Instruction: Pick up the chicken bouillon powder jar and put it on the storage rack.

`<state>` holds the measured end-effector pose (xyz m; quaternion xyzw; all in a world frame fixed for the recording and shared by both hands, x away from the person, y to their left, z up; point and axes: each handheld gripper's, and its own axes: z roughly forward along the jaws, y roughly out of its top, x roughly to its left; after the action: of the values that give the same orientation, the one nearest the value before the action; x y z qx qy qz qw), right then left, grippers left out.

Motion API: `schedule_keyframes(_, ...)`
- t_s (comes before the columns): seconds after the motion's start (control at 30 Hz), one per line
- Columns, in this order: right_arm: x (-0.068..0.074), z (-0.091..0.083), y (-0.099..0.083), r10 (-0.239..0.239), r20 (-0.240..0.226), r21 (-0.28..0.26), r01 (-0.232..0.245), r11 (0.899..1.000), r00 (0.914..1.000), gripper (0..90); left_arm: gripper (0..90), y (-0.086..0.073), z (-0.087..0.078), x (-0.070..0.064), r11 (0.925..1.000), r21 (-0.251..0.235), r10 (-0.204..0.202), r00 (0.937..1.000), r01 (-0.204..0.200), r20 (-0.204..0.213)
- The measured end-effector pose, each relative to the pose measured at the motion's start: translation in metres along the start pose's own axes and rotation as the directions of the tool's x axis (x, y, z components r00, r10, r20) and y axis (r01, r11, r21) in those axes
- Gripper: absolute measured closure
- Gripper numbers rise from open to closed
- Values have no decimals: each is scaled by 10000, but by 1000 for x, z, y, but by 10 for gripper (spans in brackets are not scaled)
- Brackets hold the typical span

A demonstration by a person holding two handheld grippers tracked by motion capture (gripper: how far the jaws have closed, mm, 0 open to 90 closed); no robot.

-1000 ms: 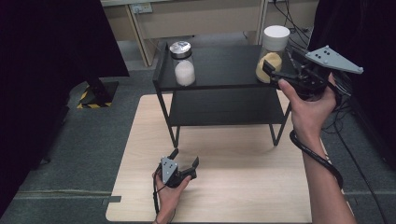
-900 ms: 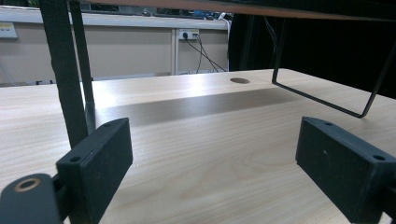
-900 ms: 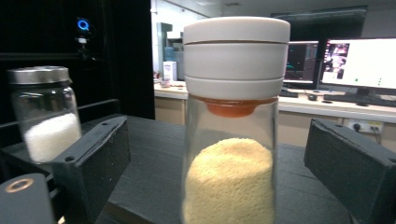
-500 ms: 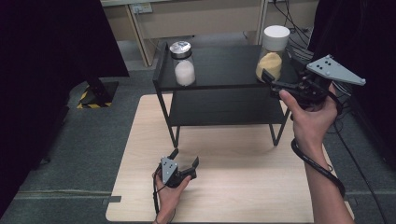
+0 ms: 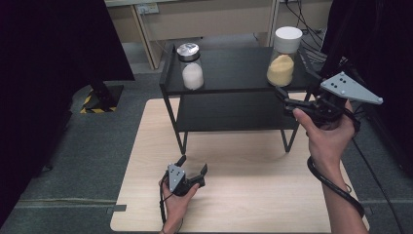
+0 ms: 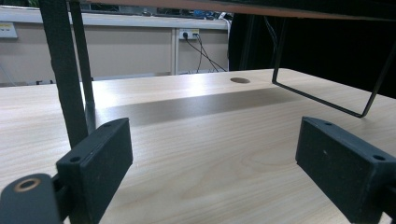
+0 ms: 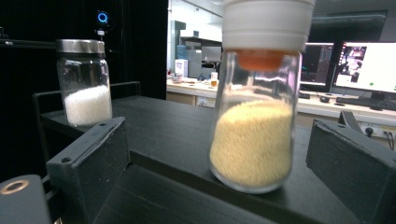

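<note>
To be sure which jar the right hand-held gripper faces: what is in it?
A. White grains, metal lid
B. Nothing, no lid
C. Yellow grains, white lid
C: in the right gripper view, the jar of yellow grains with its white lid stands between the open jaws, untouched.

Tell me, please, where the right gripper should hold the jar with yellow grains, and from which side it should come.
Probably the glass body of the yellow-grain jar, below the white lid, where the wall looks straight. The jar stands upright near the front edge of the black shelf. The right gripper already faces it from the front with jaws open, so come level from that side, one jaw on each flank.
</note>
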<state>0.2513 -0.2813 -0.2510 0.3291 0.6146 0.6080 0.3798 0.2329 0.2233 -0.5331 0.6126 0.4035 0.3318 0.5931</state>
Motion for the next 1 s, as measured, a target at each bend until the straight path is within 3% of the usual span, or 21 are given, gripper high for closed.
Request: schedule_keyframes(1.0,-3,-16,-44,352,-250,451,-340,9984,9991,62,102,0,0,0,10000,11,20,10000,-20,10)
